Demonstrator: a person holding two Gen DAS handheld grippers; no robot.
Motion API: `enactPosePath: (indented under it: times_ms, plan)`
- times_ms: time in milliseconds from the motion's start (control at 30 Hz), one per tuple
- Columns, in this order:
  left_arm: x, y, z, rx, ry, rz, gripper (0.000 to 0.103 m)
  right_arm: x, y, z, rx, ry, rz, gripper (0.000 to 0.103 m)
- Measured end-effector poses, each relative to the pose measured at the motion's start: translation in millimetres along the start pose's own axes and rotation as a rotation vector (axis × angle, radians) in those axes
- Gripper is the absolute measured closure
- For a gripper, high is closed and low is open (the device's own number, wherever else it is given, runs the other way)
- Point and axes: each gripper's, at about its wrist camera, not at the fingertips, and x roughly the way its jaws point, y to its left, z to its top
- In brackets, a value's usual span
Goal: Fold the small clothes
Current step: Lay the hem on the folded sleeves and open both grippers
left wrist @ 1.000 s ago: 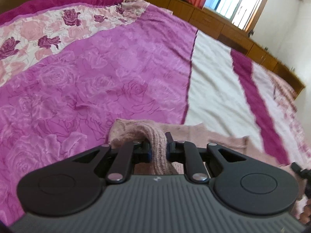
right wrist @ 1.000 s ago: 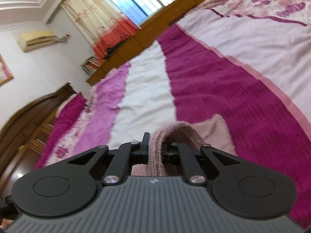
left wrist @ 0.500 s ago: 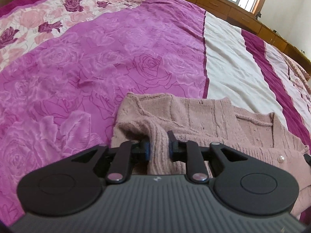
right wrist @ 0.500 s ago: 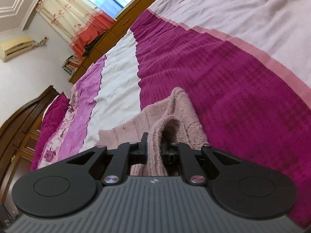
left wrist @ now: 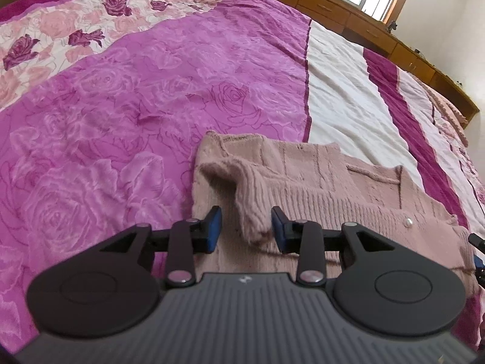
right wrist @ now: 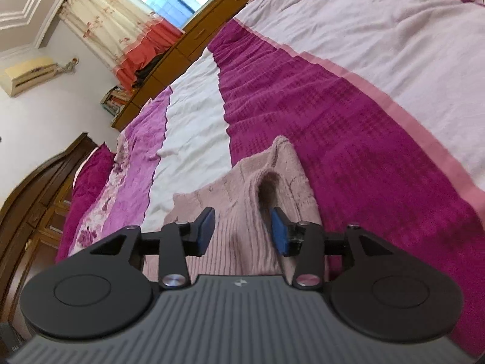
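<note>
In the left wrist view, our left gripper [left wrist: 245, 227] has its fingers [left wrist: 213, 224] spread wide, holding nothing. A soft bump of the pink knitted sweater [left wrist: 318, 182] stands up between them, just touching the right blue pad. The sweater lies flat on the bed [left wrist: 121, 106], half on the purple rose cover and half on the white stripe. It looks woolly and ribbed, with a small pearl button [left wrist: 409, 221] near the edge. We think one fold is laid down and let go, so next we must pull back without dragging the wool. In the right wrist view, our right gripper [right wrist: 241, 230] is spread apart too, with nothing in it. A raised fold sits by one pad; the picture is blurry, so we cannot tell if it touches. The dark pink stripe [right wrist: 348, 127] looks bumpy like a waffle.
</note>
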Motion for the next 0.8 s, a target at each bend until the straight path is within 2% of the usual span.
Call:
enactPosePath:
  times_ms: [200,467,633,800]
  plan:
    - [-4,2,-6,-0.010,0.009,0.000,0.065,-16,2,-14,-0.049,0.018,-0.011,0.053]
    - [-11,-4,-13,0.020,0.014,0.024,0.065,-16,6,-23,-0.104,0.023,-0.042,0.052]
    - [-16,-6,-14,0.004,0.017,0.017,0.065,-27,11,-23,-0.091,0.003,-0.048,0.049]
    - [-21,-5,-14,-0.030,0.016,0.015,0.065,-36,17,-27,-0.142,-0.010,-0.067,0.047]
